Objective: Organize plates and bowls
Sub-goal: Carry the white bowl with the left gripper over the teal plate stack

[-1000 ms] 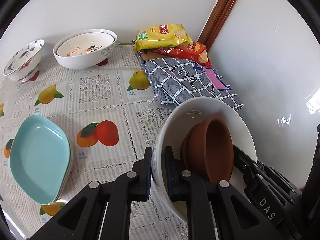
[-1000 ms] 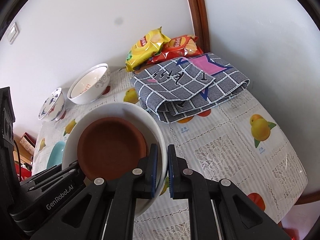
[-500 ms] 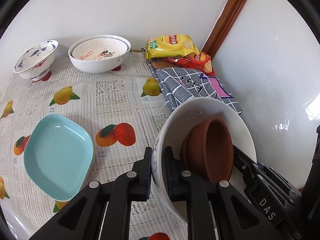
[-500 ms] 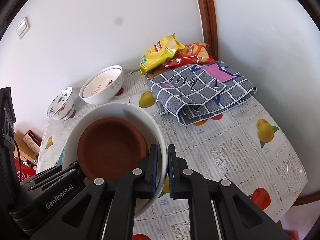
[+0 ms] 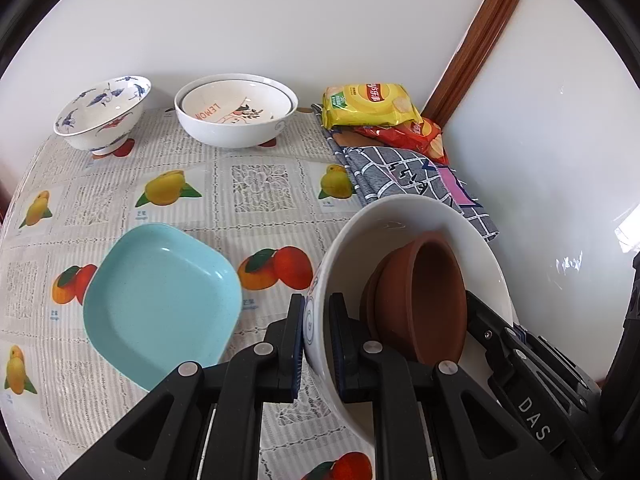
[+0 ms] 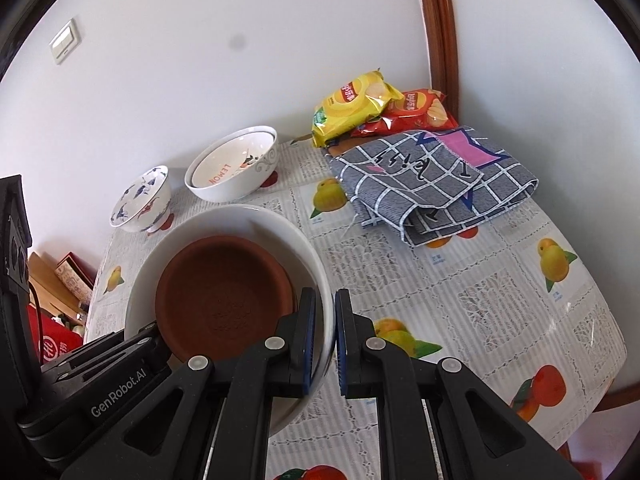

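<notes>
Both tongs are pinching one large white ceramic bowl [image 5: 400, 232] above the fruit-print tabletop [image 5: 260, 188], left tongs [image 5: 316, 344] on one rim, right tongs [image 6: 324, 340] opposite, brown clay saucers [image 6: 224, 296] nested inside

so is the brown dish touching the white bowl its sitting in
Touching. The right wrist view shows the brown dish resting inside the white bowl, no gap beneath it.

Bright, even daylight in both views, sharp focus, no motion blur. Strong fisheye bend with black vignette at corners. Glare patches on glossy wall panel [image 5: 568, 256] at right; sheen on plastic-covered bench [image 6: 588, 320]. Shadows soft, faint under the dishes.
</notes>
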